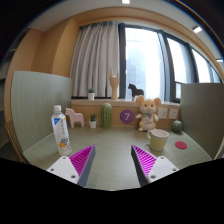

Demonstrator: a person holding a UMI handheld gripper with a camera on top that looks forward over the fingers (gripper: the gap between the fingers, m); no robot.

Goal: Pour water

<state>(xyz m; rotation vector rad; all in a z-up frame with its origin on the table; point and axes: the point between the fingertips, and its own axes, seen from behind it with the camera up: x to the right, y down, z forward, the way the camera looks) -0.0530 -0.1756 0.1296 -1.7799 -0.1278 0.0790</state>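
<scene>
A clear water bottle [61, 130] with a white cap and a pink label stands upright on the grey table [112, 150], beyond and to the left of my left finger. A cream cup [159, 141] stands beyond my right finger, in front of a plush mouse. My gripper [112, 163] is open and empty, with bare table between the magenta pads [82, 160]. It is apart from both the bottle and the cup.
A plush mouse [147, 113], a green cactus [106, 115], a purple round clock [126, 116], a small pink toy [75, 119] and a green ball [177, 126] stand along the back. A red disc [181, 145] lies right of the cup. Partition panels flank the table.
</scene>
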